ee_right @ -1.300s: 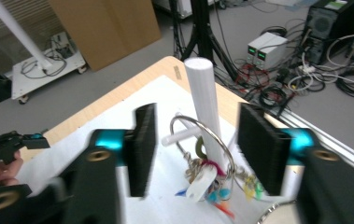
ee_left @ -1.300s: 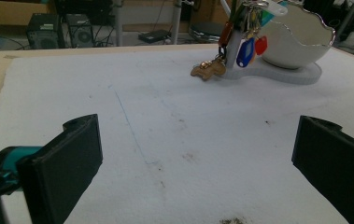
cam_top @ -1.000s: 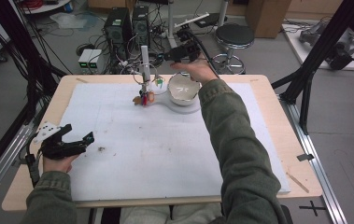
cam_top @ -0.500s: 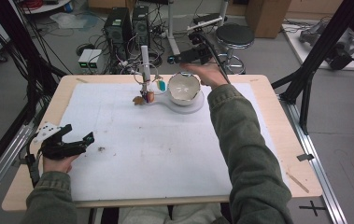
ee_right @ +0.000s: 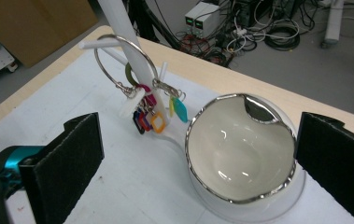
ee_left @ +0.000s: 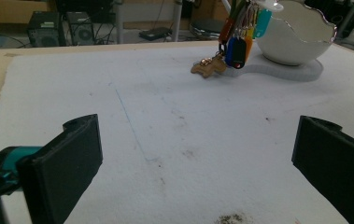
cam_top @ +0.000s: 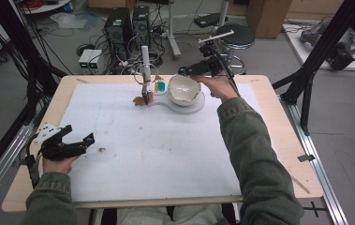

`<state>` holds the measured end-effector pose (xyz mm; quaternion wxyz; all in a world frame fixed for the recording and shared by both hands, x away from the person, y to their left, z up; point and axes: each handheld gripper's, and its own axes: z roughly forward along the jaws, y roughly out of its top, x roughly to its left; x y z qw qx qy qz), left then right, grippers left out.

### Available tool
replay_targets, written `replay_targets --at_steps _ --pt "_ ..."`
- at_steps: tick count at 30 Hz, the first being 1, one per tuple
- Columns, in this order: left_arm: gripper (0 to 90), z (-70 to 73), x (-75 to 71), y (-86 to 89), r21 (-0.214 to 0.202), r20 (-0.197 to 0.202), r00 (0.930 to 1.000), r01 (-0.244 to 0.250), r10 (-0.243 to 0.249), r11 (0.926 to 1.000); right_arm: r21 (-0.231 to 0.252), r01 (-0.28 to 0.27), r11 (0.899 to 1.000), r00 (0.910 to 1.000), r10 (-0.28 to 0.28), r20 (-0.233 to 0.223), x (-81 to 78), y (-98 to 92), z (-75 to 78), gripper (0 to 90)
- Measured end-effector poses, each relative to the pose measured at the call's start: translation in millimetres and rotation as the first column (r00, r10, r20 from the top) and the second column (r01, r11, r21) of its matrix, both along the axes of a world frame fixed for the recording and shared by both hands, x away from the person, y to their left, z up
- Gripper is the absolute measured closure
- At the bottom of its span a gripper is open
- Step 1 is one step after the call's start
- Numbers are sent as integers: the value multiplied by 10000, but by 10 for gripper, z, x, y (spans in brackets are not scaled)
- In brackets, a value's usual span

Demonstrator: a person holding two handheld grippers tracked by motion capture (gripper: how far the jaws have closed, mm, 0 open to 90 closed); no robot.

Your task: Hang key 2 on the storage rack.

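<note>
right gripper [cam_top: 190, 70] extended over the far edge above the empty bowl [ee_right: 240, 154], jaws wide; left gripper [cam_top: 79, 143] low near the left edge, jaws wide.

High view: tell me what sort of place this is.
Probably a lab or workshop set up for recording handling tasks. Desktop computer towers and tangled cables sit on the floor behind the table, black frame struts flank it, and a person's hands hold the left claw and right claw.
</note>
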<state>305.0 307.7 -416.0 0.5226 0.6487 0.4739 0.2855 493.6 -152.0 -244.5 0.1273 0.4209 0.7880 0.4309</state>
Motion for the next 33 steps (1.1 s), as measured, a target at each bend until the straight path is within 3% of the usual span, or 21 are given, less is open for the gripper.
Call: replay_targets --at_steps 10,18,33 --pt "21 1 -5 -5 -22 16 10000 -5 5 10000 86 350 9994 9992 -352 213 -167 -244 -111 5" --pt "21 -6 1 -19 107 -63 10000 35 -34 9999 -6 367 9993 9993 -367 123 -241 -413 -248 5" --pt "21 -8 3 -14 71 -94 9999 47 -46 10000 -101 456 9989 9989 -455 67 -384 -581 -475 5"
